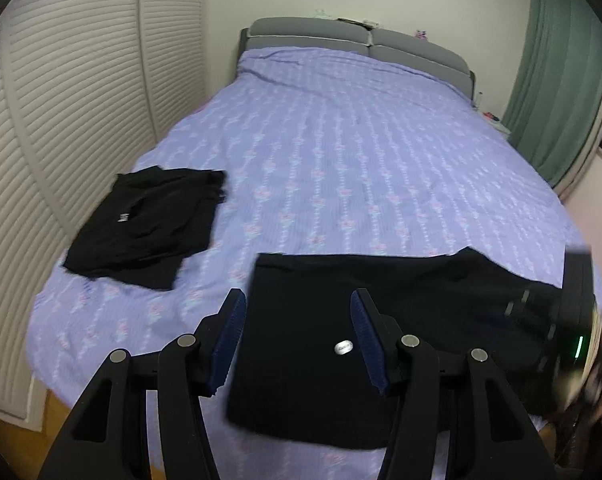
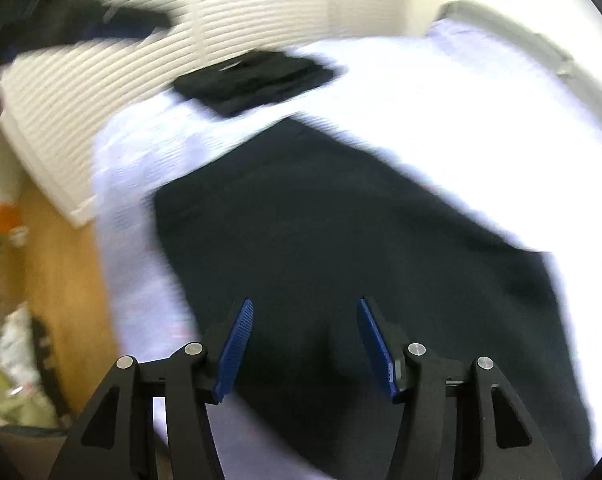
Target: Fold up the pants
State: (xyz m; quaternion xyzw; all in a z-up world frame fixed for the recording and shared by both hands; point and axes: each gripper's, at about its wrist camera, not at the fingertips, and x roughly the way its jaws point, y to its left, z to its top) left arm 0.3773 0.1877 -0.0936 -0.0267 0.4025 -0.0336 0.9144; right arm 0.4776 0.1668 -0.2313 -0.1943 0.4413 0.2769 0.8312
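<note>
Black pants (image 1: 333, 344) lie folded at the near edge of the bed, a small silver button (image 1: 343, 347) showing on top. My left gripper (image 1: 297, 308) hovers above their left part, open, with nothing between its blue pads. In the blurred right wrist view the same pants (image 2: 333, 232) spread dark across the pale sheet. My right gripper (image 2: 305, 312) stands open over them, no cloth pinched between its pads. The right gripper's black body (image 1: 577, 312) shows at the right edge of the left wrist view, above the pants' right end.
A second folded black garment (image 1: 149, 224) lies near the bed's left edge, also the dark stack (image 2: 257, 80) in the right wrist view. The lilac patterned bedspread (image 1: 341, 152) stretches to a grey headboard (image 1: 357, 40). White louvred doors (image 1: 61, 120) stand left, a green curtain (image 1: 557, 80) right, wooden floor (image 2: 57, 272) below.
</note>
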